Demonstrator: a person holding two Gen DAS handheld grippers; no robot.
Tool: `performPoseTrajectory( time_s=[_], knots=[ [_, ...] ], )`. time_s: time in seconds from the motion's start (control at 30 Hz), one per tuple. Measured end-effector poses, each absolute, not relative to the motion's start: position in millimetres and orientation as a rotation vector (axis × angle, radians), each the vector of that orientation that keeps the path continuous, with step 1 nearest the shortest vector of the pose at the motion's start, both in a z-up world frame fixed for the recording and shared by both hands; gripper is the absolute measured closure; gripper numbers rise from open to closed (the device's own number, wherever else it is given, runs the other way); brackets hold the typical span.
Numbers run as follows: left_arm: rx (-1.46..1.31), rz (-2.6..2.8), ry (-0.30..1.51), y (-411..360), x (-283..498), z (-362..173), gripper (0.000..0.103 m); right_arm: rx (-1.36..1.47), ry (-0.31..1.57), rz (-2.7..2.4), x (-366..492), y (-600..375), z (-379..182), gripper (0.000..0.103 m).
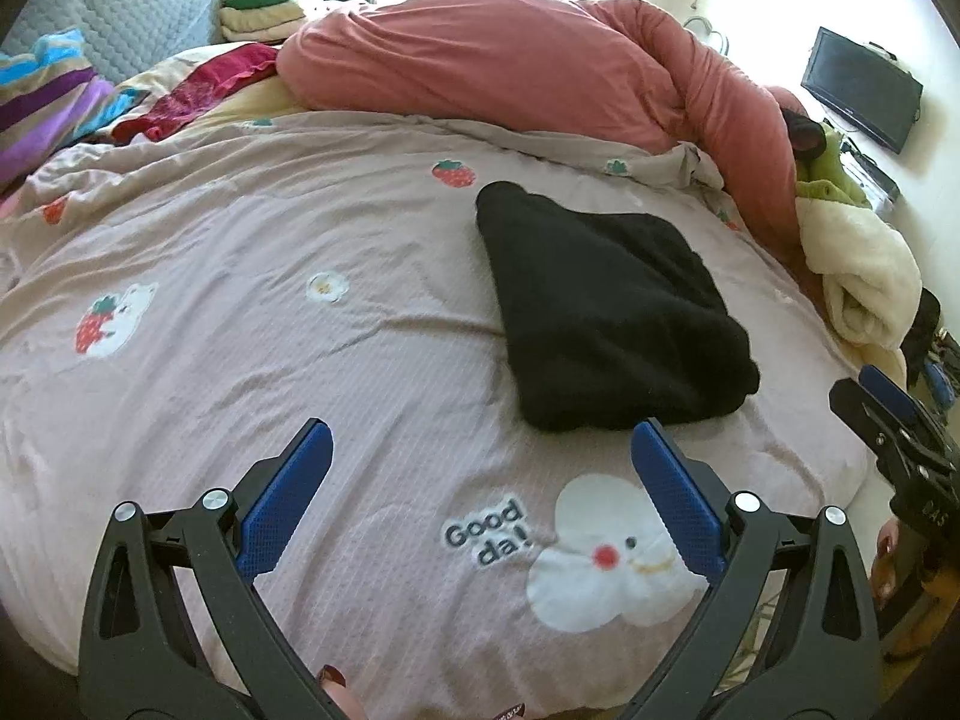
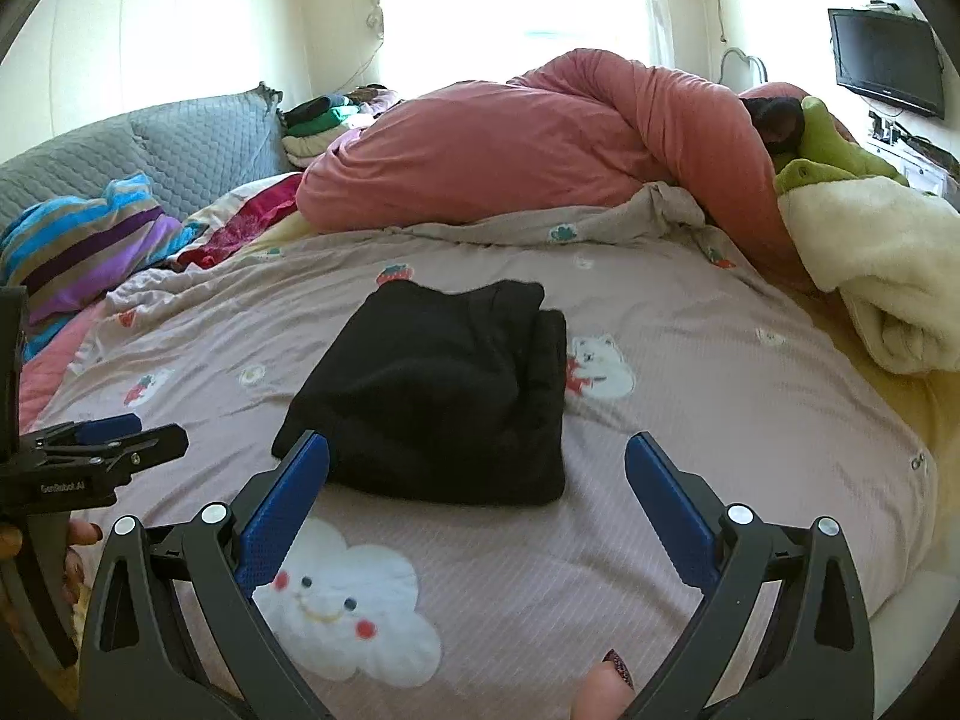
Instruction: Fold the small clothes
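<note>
A black garment (image 1: pixel 606 306) lies folded into a thick rectangle on the mauve patterned duvet (image 1: pixel 270 228). In the right wrist view the black garment (image 2: pixel 438 402) sits just beyond the fingertips. My left gripper (image 1: pixel 483 441) is open, held above the duvet short of the garment's near edge, with nothing between its blue pads. My right gripper (image 2: pixel 480 453) is open too, its left pad in front of the garment's near left corner without pressing on it. The right gripper's tip (image 1: pixel 882 402) shows at the right edge of the left wrist view; the left gripper (image 2: pixel 114 438) shows at the left of the right wrist view.
A bunched pink comforter (image 1: pixel 510 66) lies across the far side of the bed. A cream blanket (image 1: pixel 858 276) and green plush (image 1: pixel 831 180) sit at the right. Striped cloth (image 1: pixel 54 90), a grey pillow (image 1: pixel 132 12) and stacked folded clothes (image 1: pixel 264 6) are at the far left. A television (image 1: pixel 861 87) hangs on the right wall.
</note>
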State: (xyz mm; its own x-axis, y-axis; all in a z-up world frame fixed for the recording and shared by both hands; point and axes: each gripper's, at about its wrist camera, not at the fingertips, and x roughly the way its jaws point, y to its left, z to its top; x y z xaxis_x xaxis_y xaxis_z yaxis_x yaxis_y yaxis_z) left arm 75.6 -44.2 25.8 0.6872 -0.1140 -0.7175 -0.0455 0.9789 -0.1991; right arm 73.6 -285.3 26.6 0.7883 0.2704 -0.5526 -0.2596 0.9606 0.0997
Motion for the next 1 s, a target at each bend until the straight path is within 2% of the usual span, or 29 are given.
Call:
performPoseTrajectory(
  time_s=[0.23, 0.57, 1.0],
  knots=[
    [-0.217, -0.020, 0.804, -40.5, 55.6, 11.7, 0.010, 0.044, 0.584, 0.254, 49.1, -277.0, 9.3, 0.005],
    [-0.224, 0.013, 0.801, -34.4, 44.6, -9.0, 0.010, 0.055, 0.684, 0.196, 45.0, -272.0, -33.5, 0.005],
    [-0.239, 0.024, 0.801, -35.9, 42.4, -11.6, 0.010, 0.063, 0.663, 0.183, 42.4, -277.0, -36.2, 0.005]
  ],
)
